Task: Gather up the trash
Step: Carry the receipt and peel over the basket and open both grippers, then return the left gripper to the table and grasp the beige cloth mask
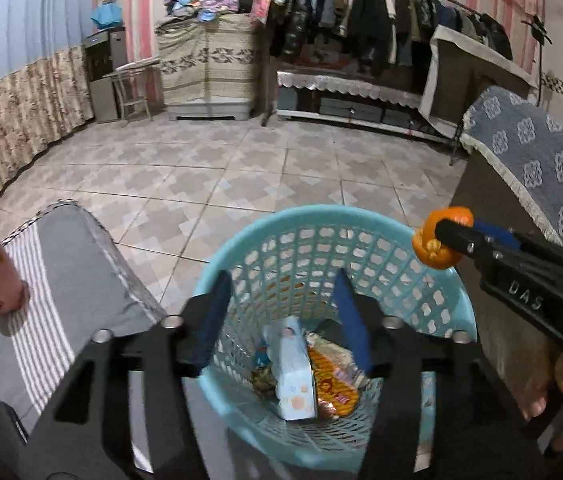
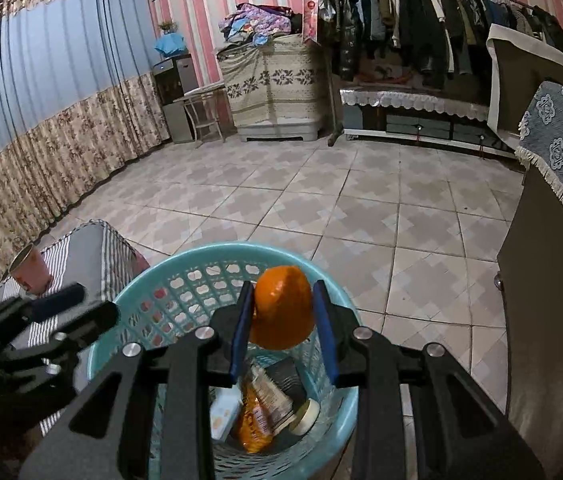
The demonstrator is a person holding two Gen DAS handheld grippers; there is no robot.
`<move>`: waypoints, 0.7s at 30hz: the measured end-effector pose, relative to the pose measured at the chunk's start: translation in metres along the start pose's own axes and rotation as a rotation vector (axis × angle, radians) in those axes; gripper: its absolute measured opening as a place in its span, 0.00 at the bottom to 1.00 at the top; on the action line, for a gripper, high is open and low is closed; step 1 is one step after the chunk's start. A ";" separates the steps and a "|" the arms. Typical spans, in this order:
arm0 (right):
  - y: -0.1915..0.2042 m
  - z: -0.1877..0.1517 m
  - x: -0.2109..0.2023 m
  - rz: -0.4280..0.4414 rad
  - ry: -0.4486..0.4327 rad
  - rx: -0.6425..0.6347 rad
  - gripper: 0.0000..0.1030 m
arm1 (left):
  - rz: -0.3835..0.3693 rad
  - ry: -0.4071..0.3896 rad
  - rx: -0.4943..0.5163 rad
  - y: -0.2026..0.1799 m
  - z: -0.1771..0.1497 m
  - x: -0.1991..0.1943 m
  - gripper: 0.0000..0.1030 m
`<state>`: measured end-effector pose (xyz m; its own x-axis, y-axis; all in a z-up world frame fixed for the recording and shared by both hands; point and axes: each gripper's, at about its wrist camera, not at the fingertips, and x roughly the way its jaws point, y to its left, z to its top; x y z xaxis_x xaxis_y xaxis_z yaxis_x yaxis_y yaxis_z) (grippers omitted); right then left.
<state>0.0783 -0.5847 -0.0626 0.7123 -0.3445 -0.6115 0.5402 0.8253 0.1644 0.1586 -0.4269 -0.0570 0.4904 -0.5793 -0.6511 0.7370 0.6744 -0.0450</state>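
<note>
right gripper (image 1: 439, 236) body reads "das", clamping orange peel (image 2: 281, 312)

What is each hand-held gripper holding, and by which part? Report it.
The right hand-held gripper pinches an orange peel by its two opposite sides, above the blue basket. The left hand-held gripper holds nothing; its jaws stand open over the basket.
</note>
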 end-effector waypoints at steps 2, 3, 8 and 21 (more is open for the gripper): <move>0.003 -0.001 0.002 0.007 0.010 0.000 0.30 | 0.030 -0.015 -0.012 0.006 0.000 -0.007 0.73; 0.006 -0.002 0.003 0.012 0.013 -0.004 0.30 | 0.058 -0.027 -0.017 0.011 -0.002 -0.013 0.77; 0.027 -0.005 0.008 0.041 0.030 -0.049 0.31 | 0.148 -0.081 -0.063 0.038 -0.007 -0.042 0.95; 0.052 -0.012 0.008 -0.011 -0.015 -0.107 0.85 | 0.245 -0.139 -0.126 0.092 -0.023 -0.093 0.95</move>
<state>0.1065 -0.5389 -0.0682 0.7137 -0.3598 -0.6009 0.4976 0.8643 0.0735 0.1700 -0.3002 -0.0182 0.7118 -0.4432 -0.5449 0.5293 0.8484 0.0014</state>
